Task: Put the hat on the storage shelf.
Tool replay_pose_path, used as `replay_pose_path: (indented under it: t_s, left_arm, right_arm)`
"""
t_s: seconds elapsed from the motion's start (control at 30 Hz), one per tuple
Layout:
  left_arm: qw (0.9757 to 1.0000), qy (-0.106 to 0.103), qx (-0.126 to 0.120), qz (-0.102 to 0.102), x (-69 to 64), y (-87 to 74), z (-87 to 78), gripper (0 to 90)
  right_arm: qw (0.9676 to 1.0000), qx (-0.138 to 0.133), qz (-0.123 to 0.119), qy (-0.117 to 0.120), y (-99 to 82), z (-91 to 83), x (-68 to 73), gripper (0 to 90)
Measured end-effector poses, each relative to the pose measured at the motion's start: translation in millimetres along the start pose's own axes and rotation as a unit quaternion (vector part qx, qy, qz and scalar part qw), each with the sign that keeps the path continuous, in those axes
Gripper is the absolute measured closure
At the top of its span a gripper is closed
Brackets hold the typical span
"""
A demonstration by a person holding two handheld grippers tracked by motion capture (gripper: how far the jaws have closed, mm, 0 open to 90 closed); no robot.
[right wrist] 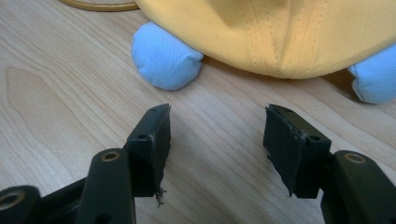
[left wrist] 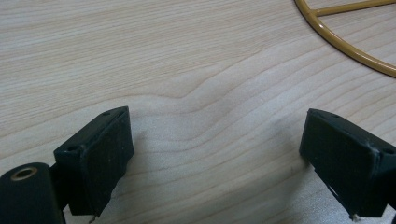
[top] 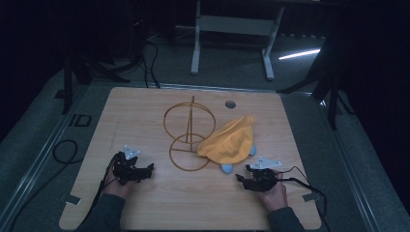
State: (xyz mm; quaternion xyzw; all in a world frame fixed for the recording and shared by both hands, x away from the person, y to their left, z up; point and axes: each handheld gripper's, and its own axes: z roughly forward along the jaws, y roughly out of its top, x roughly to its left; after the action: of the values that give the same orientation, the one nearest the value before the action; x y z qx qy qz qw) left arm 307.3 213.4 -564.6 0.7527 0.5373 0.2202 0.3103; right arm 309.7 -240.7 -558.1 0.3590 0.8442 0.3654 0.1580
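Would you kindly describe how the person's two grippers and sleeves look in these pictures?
The left gripper and the right gripper are black, and each carries a grey three-cornered plate on top and two blocky black jaws with small screw holes. A dark cable trails from the right one. The person wears dark grey-green sleeves.

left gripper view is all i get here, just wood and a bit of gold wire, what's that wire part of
Observer: A gold wire stand, two hoops on an upright post, at the table's middle.
Operator: anything else near it
Observer: A yellow cap lies just right of the stand, its light blue padding poking out underneath.
Operator: where's the other gripper
Observer: The right gripper rests on the table, open, pointing at the cap with nothing between its jaws.
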Motion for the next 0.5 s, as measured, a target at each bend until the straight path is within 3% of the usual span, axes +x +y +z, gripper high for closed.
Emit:
replay_pose_path:
  t_s: [0.3, 0.37, 0.5]
  left_arm:
    - [1.0000, 0.000, 0.000, 0.000, 0.0, 0.0, 0.0, 9.8]
    - [1.0000, 0.000, -0.001, -0.001, -0.1, 0.0, 0.1, 9.7]
    - [1.0000, 0.000, 0.000, 0.000, 0.0, 0.0, 0.0, 9.8]
  right_arm:
    - [0.9998, -0.001, 0.013, 0.016, 4.0, -2.1, 0.1, 48.0]
    - [0.9998, -0.006, -0.017, 0.011, 12.8, -7.4, 7.6, 49.2]
    - [0.9984, -0.011, -0.052, 0.017, 25.6, -8.2, 19.8, 51.6]
